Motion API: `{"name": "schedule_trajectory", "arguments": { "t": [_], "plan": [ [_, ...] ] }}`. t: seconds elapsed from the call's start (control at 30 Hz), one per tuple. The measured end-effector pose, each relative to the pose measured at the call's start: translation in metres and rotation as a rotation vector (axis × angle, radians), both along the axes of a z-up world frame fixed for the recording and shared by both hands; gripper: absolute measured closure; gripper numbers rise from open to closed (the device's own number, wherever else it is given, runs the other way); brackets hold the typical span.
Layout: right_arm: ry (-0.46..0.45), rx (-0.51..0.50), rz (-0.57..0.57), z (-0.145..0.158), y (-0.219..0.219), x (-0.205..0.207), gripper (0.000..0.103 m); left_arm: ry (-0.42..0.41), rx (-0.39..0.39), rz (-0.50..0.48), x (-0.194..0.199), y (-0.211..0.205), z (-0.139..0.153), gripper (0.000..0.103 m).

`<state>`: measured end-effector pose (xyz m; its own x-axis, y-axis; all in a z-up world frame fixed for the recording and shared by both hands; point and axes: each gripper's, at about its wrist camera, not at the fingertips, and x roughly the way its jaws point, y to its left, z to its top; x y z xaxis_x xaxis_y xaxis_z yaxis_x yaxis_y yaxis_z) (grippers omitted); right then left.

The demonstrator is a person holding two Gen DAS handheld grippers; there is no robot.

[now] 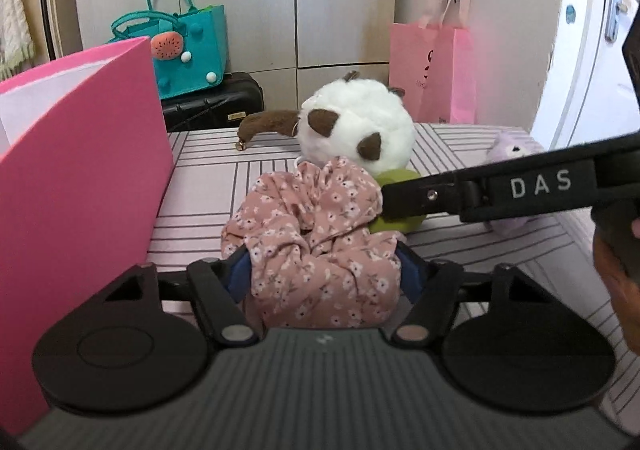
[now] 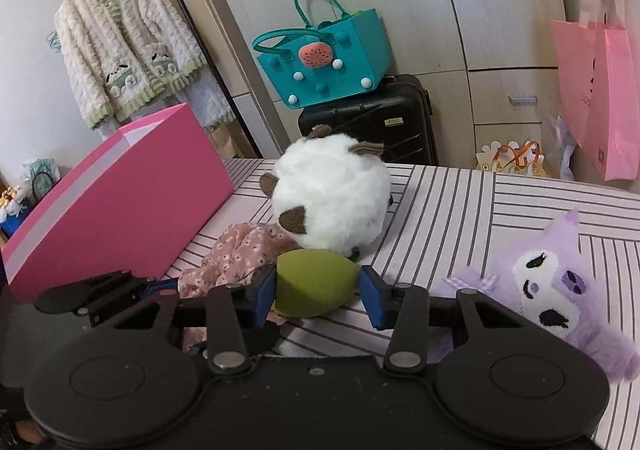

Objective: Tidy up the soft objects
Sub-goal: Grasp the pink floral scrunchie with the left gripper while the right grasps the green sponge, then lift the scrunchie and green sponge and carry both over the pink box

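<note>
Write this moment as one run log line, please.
left tongs: closed on floral cloth | right tongs: around green sponge, contact unclear | pink box: open | surface: striped bed

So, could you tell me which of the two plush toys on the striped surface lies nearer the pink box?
The round white plush with brown patches; the purple plush lies far off on the opposite side.

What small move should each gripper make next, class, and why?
Probably lift both and carry them to the pink box. The left gripper already pinches the floral cloth, and the right gripper brackets the green sponge, so it may need to finish closing first.
</note>
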<state>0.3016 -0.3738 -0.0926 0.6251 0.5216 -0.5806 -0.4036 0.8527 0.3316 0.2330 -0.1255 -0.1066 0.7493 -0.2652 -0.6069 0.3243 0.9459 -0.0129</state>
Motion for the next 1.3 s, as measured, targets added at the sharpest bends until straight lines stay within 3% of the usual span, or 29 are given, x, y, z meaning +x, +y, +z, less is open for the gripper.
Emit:
{"name": "schedule_trajectory", "arguments": {
  "t": [0.33,0.37,0.4,0.5,0.6,1.03,1.3],
  "plan": [
    [-0.013,-0.015,-0.005,-0.001,0.003,-0.001,0.052,-0.010,0.031,0.019,0.000,-0.006,0.000,0.035],
    [-0.013,-0.013,-0.001,0.001,0.002,-0.002,0.054,-0.010,0.031,0.018,0.000,-0.006,0.000,0.038],
    [-0.017,-0.013,0.005,0.002,0.001,-0.004,0.055,-0.016,0.022,0.013,-0.001,-0.005,0.001,0.053],
    [-0.041,0.008,-0.001,0.009,-0.004,-0.012,0.055,-0.028,-0.031,-0.003,-0.006,0.001,0.003,0.072],
    [-0.057,0.009,-0.019,0.018,-0.010,-0.020,0.055,-0.058,-0.019,-0.004,-0.012,0.000,0.006,0.076],
    [-0.084,-0.036,-0.063,0.037,-0.009,-0.089,0.055,-0.144,-0.035,-0.070,-0.066,0.011,0.030,0.078],
    [-0.064,-0.071,-0.106,0.040,-0.014,-0.131,0.055,-0.097,-0.094,-0.160,-0.092,0.028,0.039,0.078]
  ]
}}
